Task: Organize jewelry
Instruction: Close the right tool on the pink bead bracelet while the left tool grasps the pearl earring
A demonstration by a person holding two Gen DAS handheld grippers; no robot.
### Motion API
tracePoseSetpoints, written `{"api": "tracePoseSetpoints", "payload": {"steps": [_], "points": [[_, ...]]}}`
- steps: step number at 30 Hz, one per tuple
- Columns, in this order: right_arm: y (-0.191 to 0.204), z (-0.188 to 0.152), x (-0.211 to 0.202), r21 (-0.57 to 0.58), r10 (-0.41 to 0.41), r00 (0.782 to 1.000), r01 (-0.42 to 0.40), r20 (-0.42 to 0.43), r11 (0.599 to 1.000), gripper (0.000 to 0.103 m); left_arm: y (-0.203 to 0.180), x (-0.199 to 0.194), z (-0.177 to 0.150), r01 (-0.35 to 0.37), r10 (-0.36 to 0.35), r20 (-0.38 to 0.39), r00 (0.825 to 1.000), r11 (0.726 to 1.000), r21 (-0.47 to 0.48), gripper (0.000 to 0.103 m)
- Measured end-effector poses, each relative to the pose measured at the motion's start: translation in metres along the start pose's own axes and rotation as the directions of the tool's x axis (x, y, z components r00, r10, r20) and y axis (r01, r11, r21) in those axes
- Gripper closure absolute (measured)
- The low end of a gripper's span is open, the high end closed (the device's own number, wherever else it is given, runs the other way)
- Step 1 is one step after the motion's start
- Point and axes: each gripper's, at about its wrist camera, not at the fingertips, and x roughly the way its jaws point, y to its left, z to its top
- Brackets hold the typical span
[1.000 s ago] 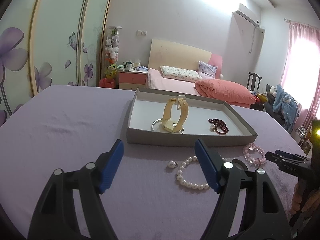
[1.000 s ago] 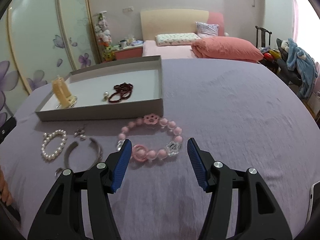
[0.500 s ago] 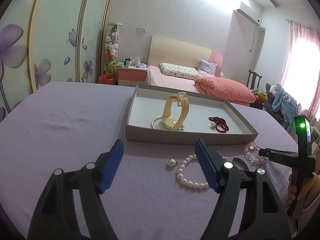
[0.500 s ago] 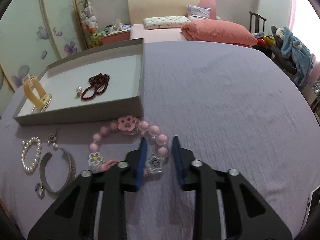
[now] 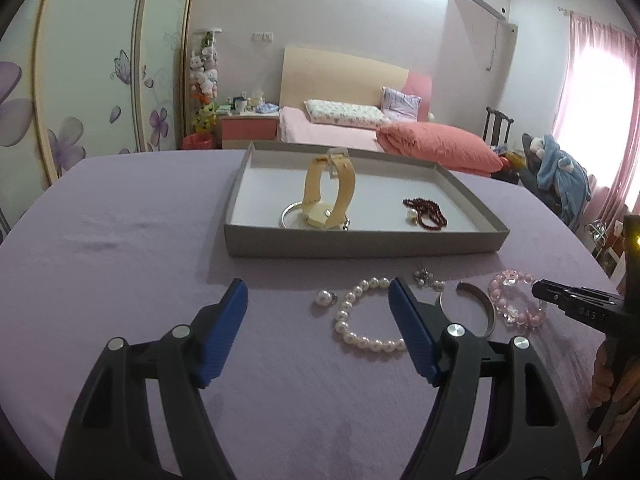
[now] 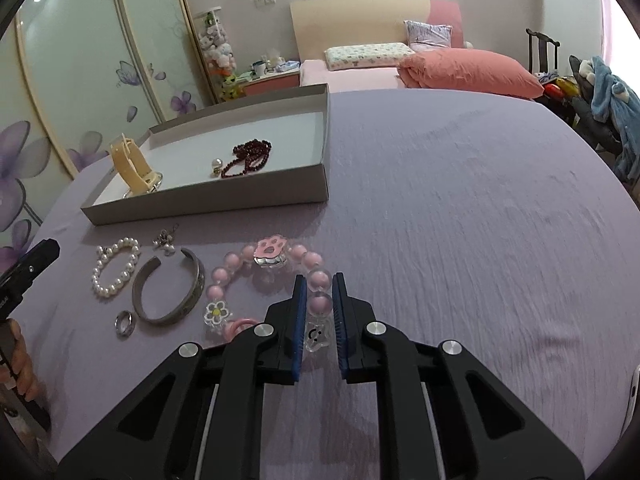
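My right gripper (image 6: pixel 319 288) is shut on the pink bead bracelet (image 6: pixel 256 276), pinching a bead on its right side; the bracelet lies on the purple cloth. It also shows in the left wrist view (image 5: pixel 516 304). My left gripper (image 5: pixel 316 300) is open and empty above the cloth, in front of the pearl bracelet (image 5: pixel 360 320). The grey tray (image 5: pixel 360 246) holds a yellow watch (image 5: pixel 330 196), a silver bangle under it, and a dark red bead string (image 5: pixel 426 212) with a pearl.
On the cloth left of the pink bracelet lie a metal cuff bangle (image 6: pixel 172 288), a small ring (image 6: pixel 124 322), earrings (image 6: pixel 166 238) and a loose pearl earring (image 5: pixel 324 298). A bed and wardrobe stand behind the table.
My right gripper moved down onto the pink bracelet and closed on a bead. My left gripper stayed open and nearly still.
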Motion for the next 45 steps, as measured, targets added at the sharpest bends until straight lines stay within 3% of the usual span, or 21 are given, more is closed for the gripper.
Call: {"api": "tracePoseSetpoints", "payload": {"steps": [10,15,20,33,45], "points": [[0.002,0.006,0.010,-0.002,-0.028,0.999,0.028,-0.040,1.000,0.089,-0.008,0.031,0.003,-0.018,0.021,-0.115,0.993,1.000,0.025,0.050],[0.002,0.008,0.013,0.003,-0.025,0.999,0.025,-0.047,1.000,0.089,0.000,0.049,0.007,-0.017,0.016,-0.172,0.985,1.000,-0.005,0.067],[0.002,0.008,0.013,0.000,-0.024,0.999,0.024,-0.047,1.000,0.089,0.002,0.057,0.009,0.015,-0.022,-0.192,0.981,0.999,-0.038,0.069],[0.002,0.008,0.014,-0.001,-0.024,0.999,0.024,-0.047,1.000,0.089,-0.007,0.068,0.012,0.024,-0.032,-0.218,0.976,0.999,-0.039,0.087],[0.001,0.008,0.014,0.001,-0.019,0.999,0.019,-0.048,1.000,0.089,-0.004,0.065,0.006,-0.023,0.019,-0.241,0.970,1.000,-0.016,0.086]]}}
